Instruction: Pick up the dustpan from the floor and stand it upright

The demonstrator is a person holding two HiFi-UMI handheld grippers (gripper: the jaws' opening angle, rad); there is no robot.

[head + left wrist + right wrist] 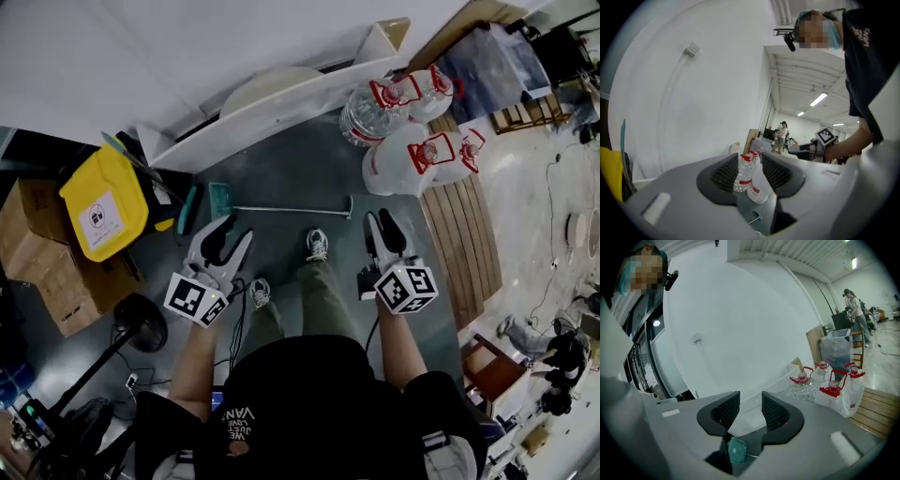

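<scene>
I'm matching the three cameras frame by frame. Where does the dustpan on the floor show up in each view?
Head view: the dustpan lies on the floor, upper centre, its thin handle running right.
Left gripper view: only a thin handle end, likely its own, at bottom centre; the teal pan is not in view.
Right gripper view: the teal pan sits at bottom centre.
Shared landmark: the red-capped water jugs.

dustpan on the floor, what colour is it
The dustpan is teal; the head view shows it best.
</scene>
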